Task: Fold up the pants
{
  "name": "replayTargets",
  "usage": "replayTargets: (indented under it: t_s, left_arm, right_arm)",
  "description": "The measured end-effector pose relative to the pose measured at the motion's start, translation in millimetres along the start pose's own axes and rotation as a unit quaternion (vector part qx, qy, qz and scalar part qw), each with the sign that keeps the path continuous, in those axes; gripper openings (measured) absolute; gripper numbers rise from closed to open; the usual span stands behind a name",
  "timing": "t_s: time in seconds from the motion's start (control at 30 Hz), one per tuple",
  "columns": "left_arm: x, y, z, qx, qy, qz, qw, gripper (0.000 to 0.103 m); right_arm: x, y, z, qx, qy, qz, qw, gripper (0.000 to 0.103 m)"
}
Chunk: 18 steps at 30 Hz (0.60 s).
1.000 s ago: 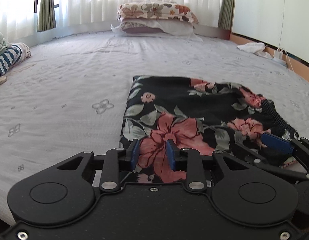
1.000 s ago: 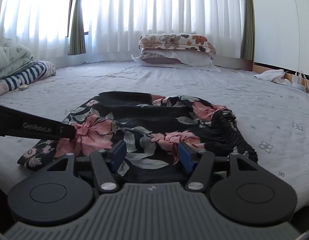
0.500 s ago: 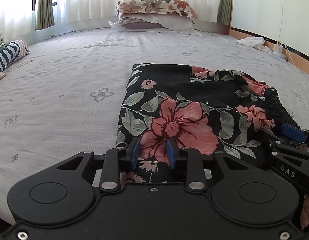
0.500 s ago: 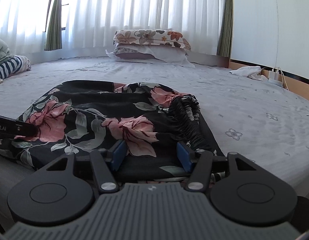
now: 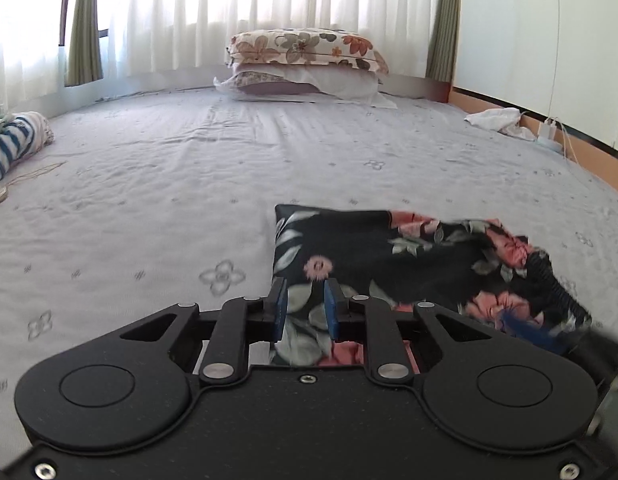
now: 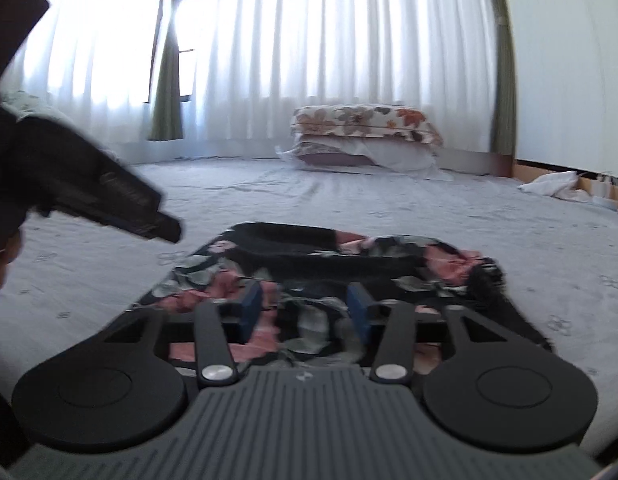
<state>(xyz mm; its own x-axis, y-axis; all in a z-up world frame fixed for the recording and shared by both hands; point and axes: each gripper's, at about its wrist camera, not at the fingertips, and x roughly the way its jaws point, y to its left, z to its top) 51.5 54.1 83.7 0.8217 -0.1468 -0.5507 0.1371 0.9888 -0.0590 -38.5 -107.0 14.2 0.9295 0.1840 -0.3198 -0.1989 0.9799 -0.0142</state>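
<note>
Pale bedsheet stretches wide toward stacked pillows; the floral pants lie as a compact folded bundle near its front edge. Left gripper and right gripper both hover parted over the near hem, holding nothing. Folding looks nearly finished; next probably a final tidy or withdrawal, with open sheet on every side

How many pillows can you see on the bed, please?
2, stacked at the far end of the bed below the curtains: a flowered pillow on top of a white pillow. Anything behind the stack would be hidden.
</note>
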Motion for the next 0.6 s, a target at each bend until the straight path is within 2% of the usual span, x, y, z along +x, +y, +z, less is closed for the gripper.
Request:
replayTargets:
  t_s: [0.03,0.13,0.23,0.27,0.37,0.43,0.47,0.6]
  left_arm:
    - [6,1,6,0.004,0.008,-0.009,0.9999,0.019]
    - [28,-1,16,0.014,0.030,-0.034,0.9989,0.019]
    - [62,-5,18,0.022,0.074,-0.054,0.9956,0.018]
    - [74,-5,19,0.021,0.089,-0.059,0.9940,0.018]
    - [113,-2,20,0.013,0.119,-0.050,0.9915,0.016]
    - [132,2,26,0.006,0.120,-0.041,0.9919,0.015]
    - [140,4,31,0.004,0.117,-0.038,0.9924,0.015]
    - [174,5,50,0.003,0.123,-0.015,0.9923,0.015]
  right_arm:
    - [6,8,1,-0.001,0.008,0.017,1.000,0.019]
    - [24,31,-3,-0.023,0.033,0.042,0.998,0.019]
    - [39,40,-14,-0.019,0.066,0.049,0.996,0.018]
    - [38,41,-18,-0.020,0.059,0.046,0.997,0.019]
    - [38,43,-21,-0.039,0.056,0.045,0.997,0.019]
    - [39,39,-22,-0.027,0.058,0.053,0.997,0.022]
    - [40,36,-22,-0.018,0.059,0.057,0.996,0.030]
    - [40,30,-22,-0.003,0.058,0.066,0.996,0.031]
